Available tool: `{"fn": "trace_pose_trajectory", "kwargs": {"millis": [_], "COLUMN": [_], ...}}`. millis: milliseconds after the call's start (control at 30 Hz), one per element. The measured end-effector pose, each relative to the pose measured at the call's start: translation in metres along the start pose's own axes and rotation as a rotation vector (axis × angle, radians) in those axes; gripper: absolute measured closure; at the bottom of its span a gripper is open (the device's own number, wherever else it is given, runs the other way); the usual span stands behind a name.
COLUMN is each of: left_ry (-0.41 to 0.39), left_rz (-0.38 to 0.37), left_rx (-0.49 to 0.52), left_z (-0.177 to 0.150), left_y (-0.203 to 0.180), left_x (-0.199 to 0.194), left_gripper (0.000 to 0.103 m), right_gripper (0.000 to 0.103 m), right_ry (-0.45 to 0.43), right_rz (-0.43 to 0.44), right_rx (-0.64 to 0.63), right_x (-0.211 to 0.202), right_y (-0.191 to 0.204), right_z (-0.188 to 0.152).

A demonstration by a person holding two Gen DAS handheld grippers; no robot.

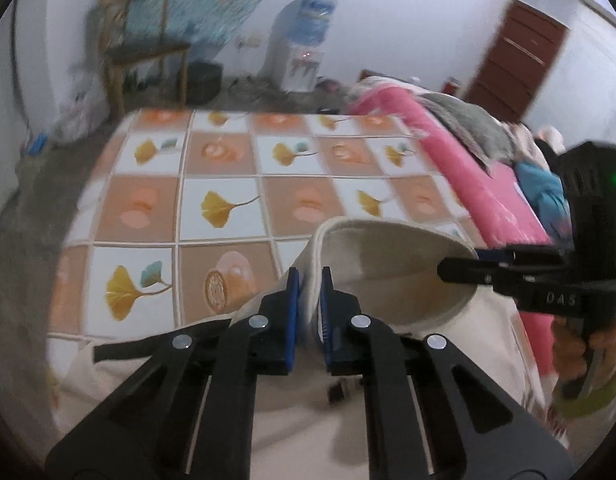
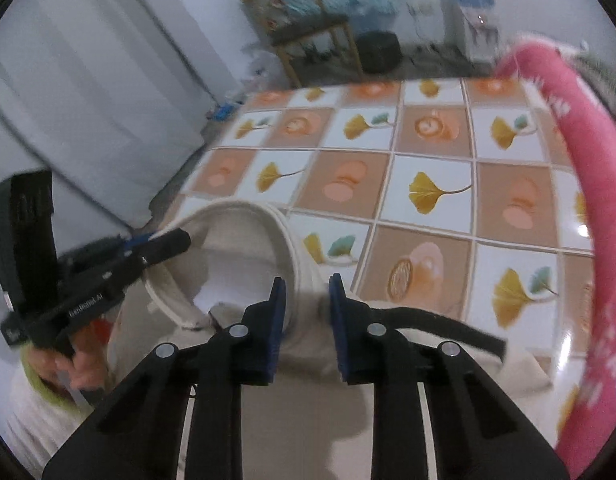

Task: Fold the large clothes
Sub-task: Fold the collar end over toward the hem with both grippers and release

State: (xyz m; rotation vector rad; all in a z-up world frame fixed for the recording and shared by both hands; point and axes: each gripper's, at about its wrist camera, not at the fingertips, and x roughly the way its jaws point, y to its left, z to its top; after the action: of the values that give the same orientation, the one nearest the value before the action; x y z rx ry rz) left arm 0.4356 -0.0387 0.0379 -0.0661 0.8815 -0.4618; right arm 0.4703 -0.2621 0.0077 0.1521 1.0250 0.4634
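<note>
Your left claw [image 1: 308, 280] and right claw [image 2: 307, 286] each clamp the cream garment's [image 1: 388, 264] neck rim, low centre of frame.

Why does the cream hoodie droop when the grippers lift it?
The cream hoodie is probably soft and floppy: its hood sags open between the left gripper and right gripper. It looks thick, so likely heavyish. It probably won't slip, as the cloth bunches between the pads.

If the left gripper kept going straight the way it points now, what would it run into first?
Probably nothing new at first: the left gripper already pinches the cream garment at its hemmed opening. Beyond that fold, the line likely drops onto the patterned bed cover, though depth is unclear.
</note>
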Motion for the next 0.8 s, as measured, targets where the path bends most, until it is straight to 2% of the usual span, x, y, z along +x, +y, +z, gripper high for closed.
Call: {"fn": "trace_pose_trajectory", "kwargs": {"millis": [133,233,267,300,367,433,467,500,567,667,767,800], "left_ry": [-0.001,0.033,0.058,0.082,0.134,0.189,0.192,0.179,0.089,-0.018,-0.044,-0.042], "left_rz": [-0.008,-0.003,0.001,0.012,0.036,0.062,0.062,0.055,0.023,0.009,0.002,0.01], "left_rx": [0.118,0.161,0.165,0.162,0.161,0.156,0.152,0.145,0.134,0.118,0.083,0.077], "left_z": [-0.034,-0.067,-0.081,-0.095,-0.114,-0.134,-0.138,-0.14,-0.134,-0.11,-0.083,-0.076], "left_y": [-0.029,-0.04,-0.042,-0.043,-0.041,-0.035,-0.033,-0.03,-0.023,-0.02,-0.026,-0.03], "left_x": [-0.041,-0.054,-0.054,-0.053,-0.046,-0.042,-0.044,-0.05,-0.076,-0.098,-0.086,-0.076], "left_gripper": [0.095,0.094,0.094,0.091,0.084,0.083,0.083,0.083,0.083,0.083,0.083,0.083], "right_gripper": [0.081,0.08,0.077,0.067,0.053,0.053,0.053,0.053,0.053,0.053,0.053,0.058], "right_ry": [-0.035,-0.041,-0.023,-0.001,0.041,0.08,0.089,0.082,0.038,-0.053,-0.09,-0.088], "right_rz": [-0.04,-0.079,-0.102,-0.127,-0.161,-0.189,-0.201,-0.202,-0.176,-0.107,-0.068,-0.063], "right_rx": [-0.111,-0.18,-0.208,-0.222,-0.237,-0.249,-0.249,-0.245,-0.227,-0.184,-0.135,-0.118], "right_x": [-0.032,-0.043,-0.04,-0.036,-0.027,-0.025,-0.029,-0.036,-0.054,-0.078,-0.063,-0.053], "right_y": [0.02,0.031,0.033,0.033,0.03,0.027,0.023,0.021,0.018,0.018,0.025,0.027], "right_z": [-0.045,-0.085,-0.102,-0.114,-0.133,-0.15,-0.156,-0.159,-0.156,-0.135,-0.103,-0.095]}}
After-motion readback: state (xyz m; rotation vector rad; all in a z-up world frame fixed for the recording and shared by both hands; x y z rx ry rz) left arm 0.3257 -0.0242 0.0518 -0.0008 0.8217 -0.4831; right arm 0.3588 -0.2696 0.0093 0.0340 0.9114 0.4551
